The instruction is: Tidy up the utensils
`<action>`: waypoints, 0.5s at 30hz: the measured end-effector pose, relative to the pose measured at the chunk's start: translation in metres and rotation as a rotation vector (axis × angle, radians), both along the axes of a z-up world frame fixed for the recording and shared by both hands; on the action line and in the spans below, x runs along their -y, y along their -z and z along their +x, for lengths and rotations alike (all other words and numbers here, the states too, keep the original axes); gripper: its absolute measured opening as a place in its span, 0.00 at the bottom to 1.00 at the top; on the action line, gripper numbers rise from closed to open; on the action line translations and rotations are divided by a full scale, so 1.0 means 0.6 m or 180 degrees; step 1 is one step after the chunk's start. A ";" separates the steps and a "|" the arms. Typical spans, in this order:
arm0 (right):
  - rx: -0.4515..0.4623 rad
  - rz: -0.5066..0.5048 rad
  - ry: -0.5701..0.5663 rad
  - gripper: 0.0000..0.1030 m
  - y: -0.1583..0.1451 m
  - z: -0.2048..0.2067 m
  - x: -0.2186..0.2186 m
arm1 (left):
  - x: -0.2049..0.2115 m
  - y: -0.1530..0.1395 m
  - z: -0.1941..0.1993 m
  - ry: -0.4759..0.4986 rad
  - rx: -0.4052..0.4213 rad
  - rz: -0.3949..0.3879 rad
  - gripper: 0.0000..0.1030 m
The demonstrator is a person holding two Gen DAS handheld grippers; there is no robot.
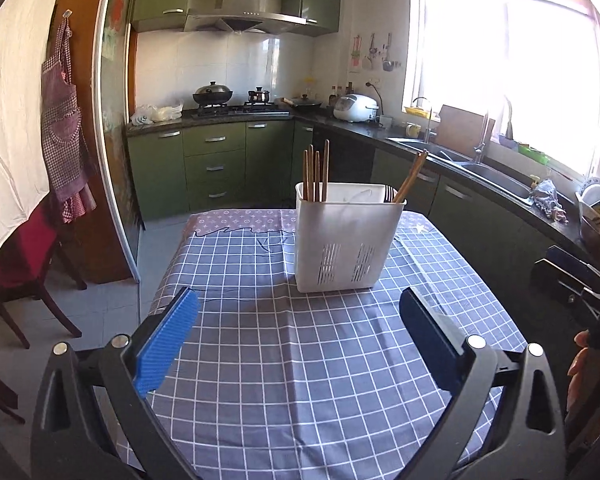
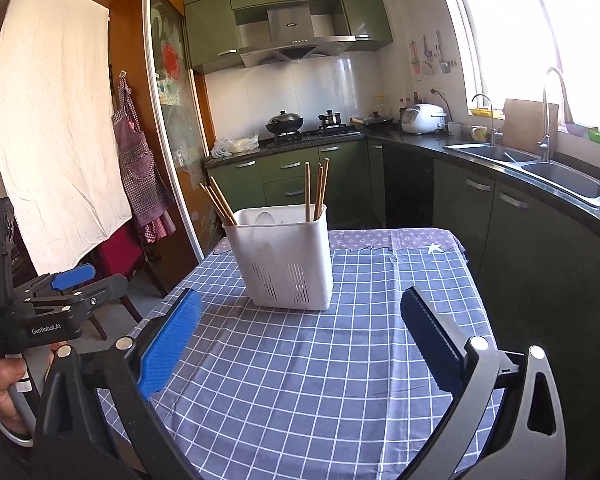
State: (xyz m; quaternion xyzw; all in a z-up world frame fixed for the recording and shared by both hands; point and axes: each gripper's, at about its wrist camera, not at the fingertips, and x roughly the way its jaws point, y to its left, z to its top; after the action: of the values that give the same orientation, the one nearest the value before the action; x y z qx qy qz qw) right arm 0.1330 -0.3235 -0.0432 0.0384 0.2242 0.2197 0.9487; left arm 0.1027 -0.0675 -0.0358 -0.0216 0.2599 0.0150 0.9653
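Observation:
A white plastic utensil holder (image 1: 346, 240) stands upright on the checked tablecloth (image 1: 292, 360); it also shows in the right wrist view (image 2: 284, 258). Several brown chopsticks (image 1: 316, 174) stand in its left part, and a few more chopsticks (image 1: 410, 178) lean out at its right. A pale spoon (image 2: 265, 218) rests inside. My left gripper (image 1: 300, 308) is open and empty, a little short of the holder. My right gripper (image 2: 300, 312) is open and empty, also just short of the holder. Each gripper shows at the edge of the other's view.
The table (image 2: 440, 240) ends beyond the holder. A red chair (image 1: 20, 264) stands to the left. Green kitchen cabinets (image 1: 216, 164), a stove with pots (image 1: 236, 104) and a sink (image 2: 540, 166) line the back and right walls.

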 end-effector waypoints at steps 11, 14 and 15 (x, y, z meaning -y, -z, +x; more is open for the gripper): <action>0.0245 -0.0181 0.0158 0.95 -0.022 -0.070 -0.013 | -0.019 -0.009 -0.056 -0.0089 0.0078 -0.0010 0.93; 0.0245 -0.0187 0.0137 0.95 -0.022 -0.074 -0.019 | -0.024 -0.014 -0.067 -0.0138 0.0118 0.0009 0.93; 0.0242 -0.0191 0.0129 0.95 -0.022 -0.074 -0.021 | -0.024 -0.015 -0.070 -0.0136 0.0127 0.0006 0.93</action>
State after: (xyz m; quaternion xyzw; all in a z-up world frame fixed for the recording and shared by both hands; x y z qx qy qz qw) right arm 0.0887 -0.3106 -0.0299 0.0061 0.1938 0.1949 0.9615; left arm 0.0607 -0.0528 -0.0267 -0.0264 0.2401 0.0354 0.9697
